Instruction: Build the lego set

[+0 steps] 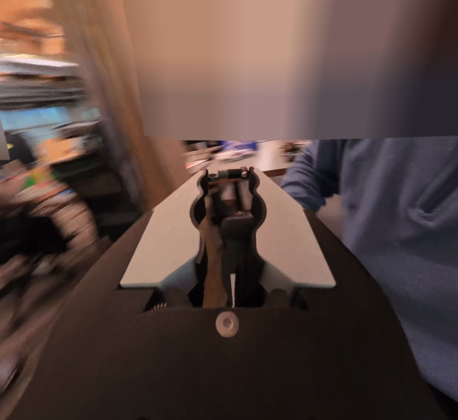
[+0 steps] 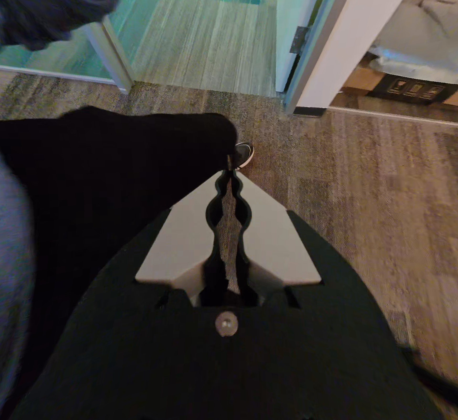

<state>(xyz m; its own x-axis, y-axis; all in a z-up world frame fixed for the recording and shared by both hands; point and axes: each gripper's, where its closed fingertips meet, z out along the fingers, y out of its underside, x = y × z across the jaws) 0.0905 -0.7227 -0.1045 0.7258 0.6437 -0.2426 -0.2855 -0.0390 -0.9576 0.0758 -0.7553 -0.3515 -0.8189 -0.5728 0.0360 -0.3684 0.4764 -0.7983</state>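
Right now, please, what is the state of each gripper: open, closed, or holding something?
Left gripper: closed on a small black and grey lego piece at its tips.
Right gripper: closed; a thin dark piece seems pinched at the tips, too small to identify.

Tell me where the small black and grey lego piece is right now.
In the left wrist view, the lego piece sits crosswise at the tips of the left gripper, clamped between its fingers, held in the air with a blue sleeve beyond to the right.
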